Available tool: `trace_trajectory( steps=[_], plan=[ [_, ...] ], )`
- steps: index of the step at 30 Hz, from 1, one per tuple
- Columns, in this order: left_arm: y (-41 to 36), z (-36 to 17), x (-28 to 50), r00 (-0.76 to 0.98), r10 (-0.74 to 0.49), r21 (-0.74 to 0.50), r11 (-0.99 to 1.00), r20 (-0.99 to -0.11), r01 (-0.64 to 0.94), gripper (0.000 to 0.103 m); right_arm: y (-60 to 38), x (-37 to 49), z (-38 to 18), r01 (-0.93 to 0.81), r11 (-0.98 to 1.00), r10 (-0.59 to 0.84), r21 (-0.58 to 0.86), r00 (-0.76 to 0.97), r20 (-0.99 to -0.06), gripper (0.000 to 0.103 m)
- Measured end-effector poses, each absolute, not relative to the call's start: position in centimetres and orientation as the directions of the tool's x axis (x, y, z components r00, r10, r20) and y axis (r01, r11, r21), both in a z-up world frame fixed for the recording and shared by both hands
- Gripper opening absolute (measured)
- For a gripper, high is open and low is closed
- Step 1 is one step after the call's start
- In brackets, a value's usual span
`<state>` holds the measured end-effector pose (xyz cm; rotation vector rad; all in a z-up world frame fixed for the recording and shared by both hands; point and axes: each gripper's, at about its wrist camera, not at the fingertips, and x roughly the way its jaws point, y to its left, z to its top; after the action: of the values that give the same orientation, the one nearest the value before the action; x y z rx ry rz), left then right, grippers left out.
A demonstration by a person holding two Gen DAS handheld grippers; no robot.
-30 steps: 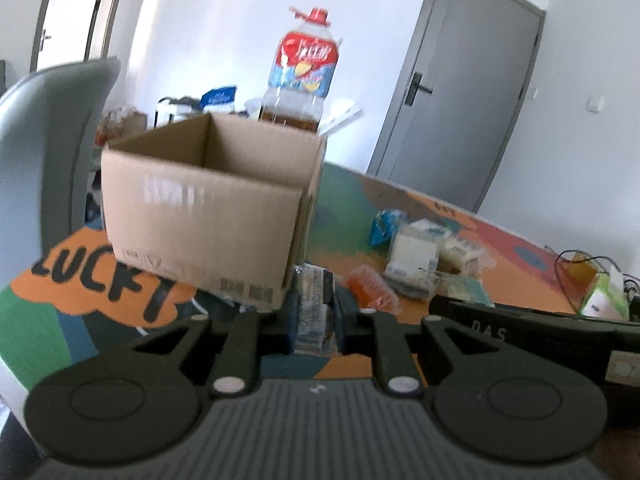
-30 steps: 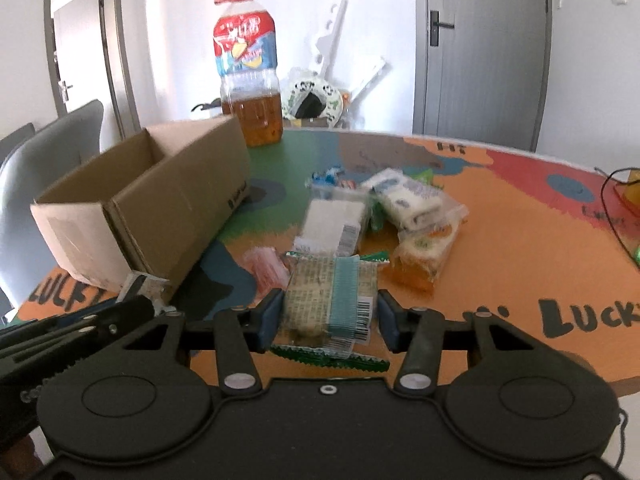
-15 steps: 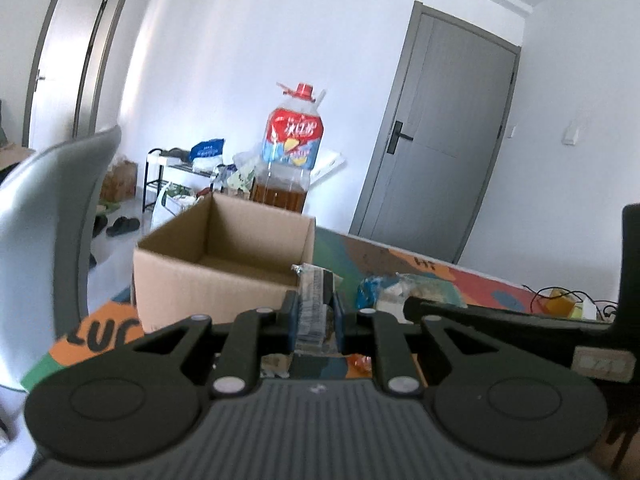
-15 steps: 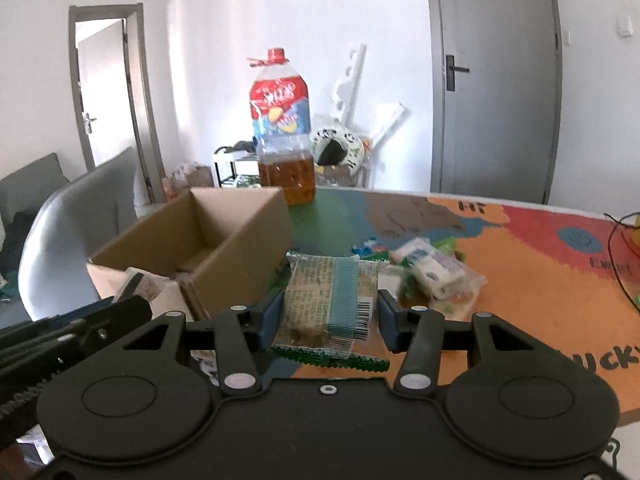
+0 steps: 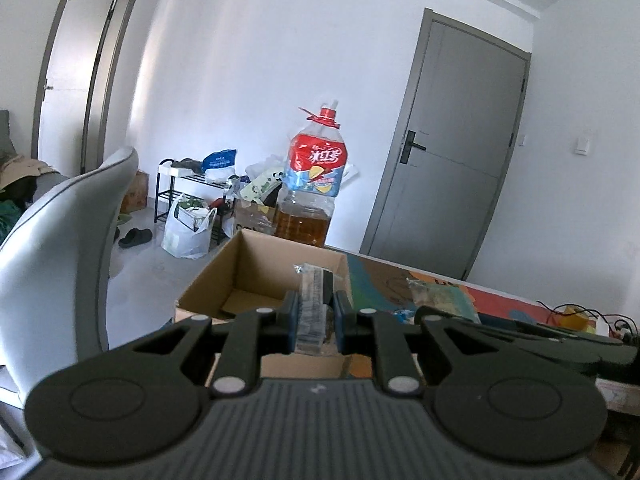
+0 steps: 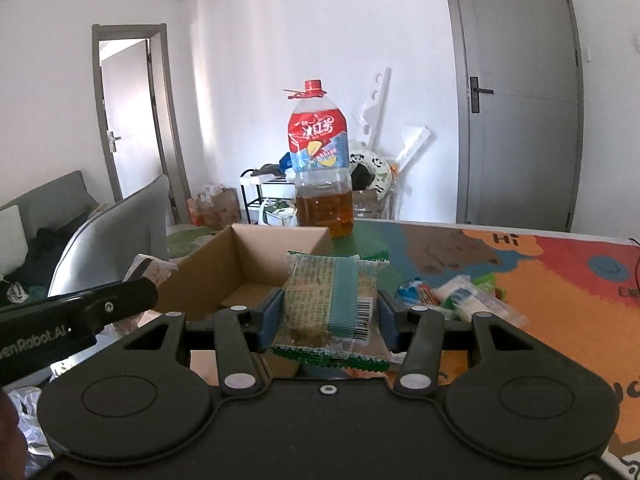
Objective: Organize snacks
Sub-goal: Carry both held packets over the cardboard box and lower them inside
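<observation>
Both grippers have risen off the table: the left gripper pinches a slim clear-wrapped snack edge-on, and the right gripper clamps a green-edged cracker packet. Each now faces the open cardboard box at twelve o'clock, so dropping in looks next. More snacks lie at three o'clock on the colourful table mat, an oil bottle stands behind the box, and grey doors line the white room.

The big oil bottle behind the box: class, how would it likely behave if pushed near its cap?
The oil bottle is tall and narrow, so it would probably tip rather than slide. Liquid fills only its lower part, which likely steadies it somewhat. Its smooth clear plastic may be slippery.
</observation>
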<state>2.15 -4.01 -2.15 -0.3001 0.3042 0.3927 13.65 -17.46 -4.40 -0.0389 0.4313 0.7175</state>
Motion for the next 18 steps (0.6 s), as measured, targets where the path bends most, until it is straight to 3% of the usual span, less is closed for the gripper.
trace_trajectory(
  steps=[18],
  plan=[
    [4.2, -1.0, 4.9, 0.877, 0.299, -0.298, 0.857, -0.376, -0.420, 0.017, -13.4, 14.9, -3.4, -0.690, 0.712, 0.682, 0.126, 0.638, -0.359, 0.050]
  ],
)
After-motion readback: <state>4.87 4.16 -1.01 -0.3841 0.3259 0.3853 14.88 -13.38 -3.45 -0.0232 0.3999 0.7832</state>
